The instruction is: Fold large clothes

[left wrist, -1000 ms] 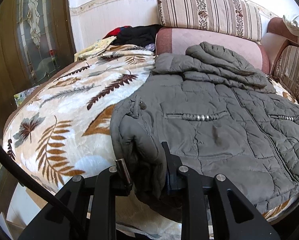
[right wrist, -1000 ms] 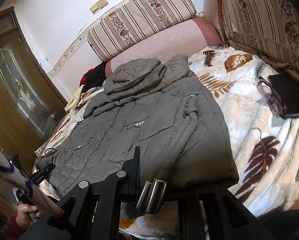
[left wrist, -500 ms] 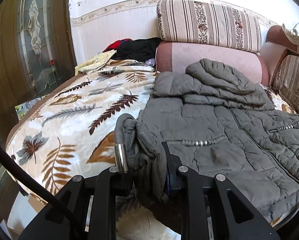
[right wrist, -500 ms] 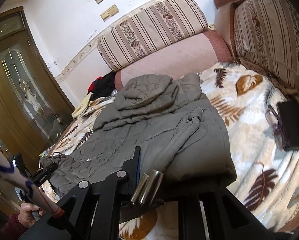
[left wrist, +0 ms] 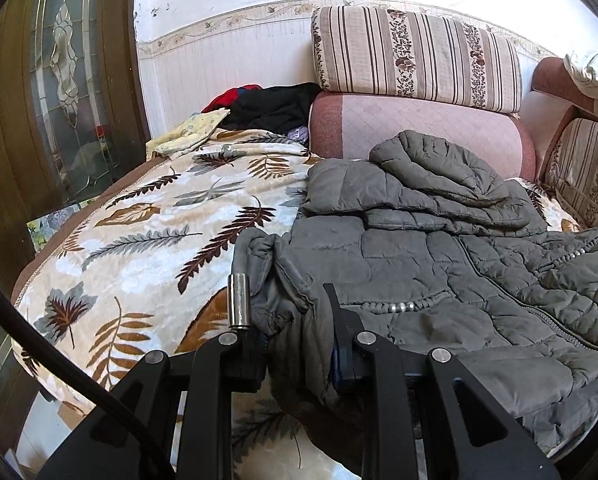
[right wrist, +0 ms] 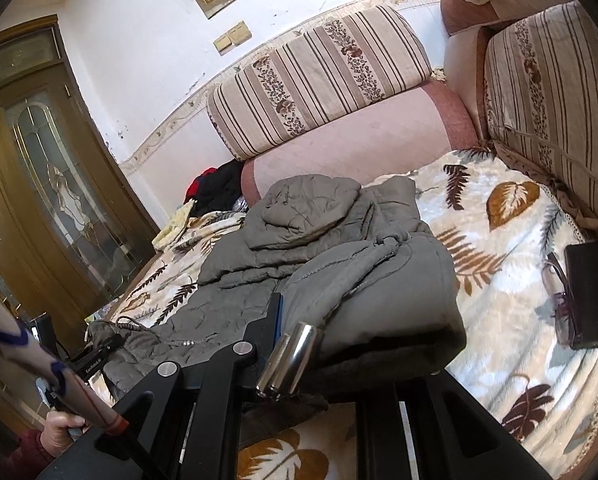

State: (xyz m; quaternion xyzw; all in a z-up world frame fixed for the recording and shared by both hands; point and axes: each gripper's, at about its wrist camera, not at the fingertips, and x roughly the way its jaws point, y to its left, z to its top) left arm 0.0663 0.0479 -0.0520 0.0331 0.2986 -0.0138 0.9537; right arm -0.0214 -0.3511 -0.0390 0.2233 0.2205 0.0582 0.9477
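The quilted, puffy grey jacket [left wrist: 439, 264] sprawls on a plush leaf-print blanket [left wrist: 139, 240]; the left gripper [left wrist: 287, 304] pinches its bunched hem corner, the right gripper [right wrist: 287, 320] its opposite hem.

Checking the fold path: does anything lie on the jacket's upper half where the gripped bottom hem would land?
Nothing foreign visible. Both grippers, left and right, are shut on the grey jacket. Only its own hood lies bunched there. The glasses and dark case sit aside on the blanket.
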